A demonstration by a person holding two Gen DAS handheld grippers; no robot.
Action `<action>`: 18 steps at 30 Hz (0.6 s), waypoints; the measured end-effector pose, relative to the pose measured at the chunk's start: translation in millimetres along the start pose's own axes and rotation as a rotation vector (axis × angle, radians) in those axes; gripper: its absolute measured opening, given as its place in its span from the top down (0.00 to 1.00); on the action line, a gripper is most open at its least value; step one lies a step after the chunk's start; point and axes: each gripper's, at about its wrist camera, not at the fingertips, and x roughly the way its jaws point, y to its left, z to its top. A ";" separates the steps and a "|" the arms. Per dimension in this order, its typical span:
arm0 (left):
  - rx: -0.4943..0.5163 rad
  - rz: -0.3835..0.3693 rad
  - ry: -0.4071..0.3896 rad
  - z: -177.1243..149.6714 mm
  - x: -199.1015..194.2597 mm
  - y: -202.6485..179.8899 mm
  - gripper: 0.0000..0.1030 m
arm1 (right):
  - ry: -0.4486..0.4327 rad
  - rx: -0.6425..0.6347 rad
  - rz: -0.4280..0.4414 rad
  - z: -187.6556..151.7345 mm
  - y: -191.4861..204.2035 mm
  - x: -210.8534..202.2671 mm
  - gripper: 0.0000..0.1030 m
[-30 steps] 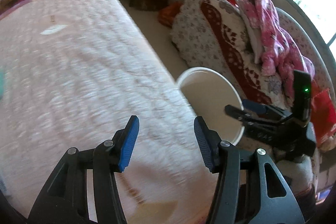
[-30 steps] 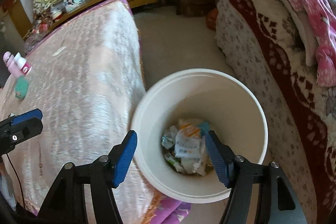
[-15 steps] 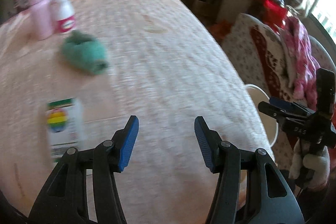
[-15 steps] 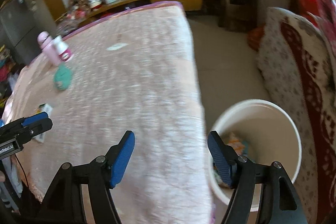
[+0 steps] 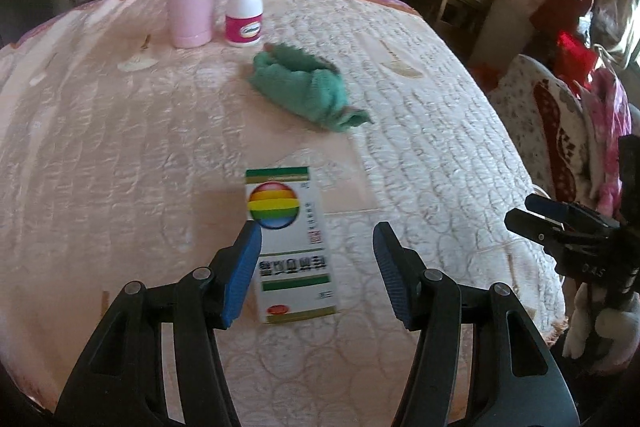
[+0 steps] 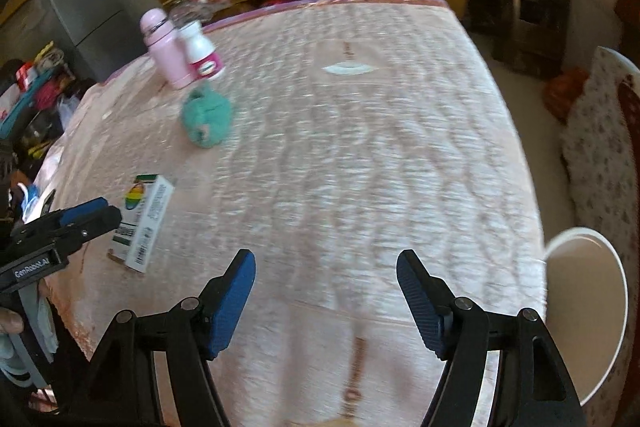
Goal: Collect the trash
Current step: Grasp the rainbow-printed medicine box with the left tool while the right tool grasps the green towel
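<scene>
Box (image 5: 290,243) lengthwise ahead of left hand-held gripper (image 5: 316,259).
Both stand wide, empty; right hand-held gripper (image 6: 326,297) lies farther off.

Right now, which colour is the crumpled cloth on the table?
Green crumpled cloth; left wrist view shows it best.
</scene>
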 end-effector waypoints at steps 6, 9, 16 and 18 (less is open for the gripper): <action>-0.023 0.017 0.026 -4.3 12.0 8.7 0.45 | 0.011 -0.023 0.024 8.9 18.5 11.2 0.31; -0.037 0.024 0.032 -5.2 18.3 12.1 0.45 | 0.017 -0.028 0.032 12.7 23.8 16.3 0.31; -0.044 0.025 0.047 -7.4 31.8 10.8 0.45 | 0.029 -0.037 0.045 20.7 32.5 26.7 0.30; -0.045 0.030 0.050 -7.4 35.2 9.8 0.45 | 0.028 -0.040 0.051 24.6 36.0 29.3 0.30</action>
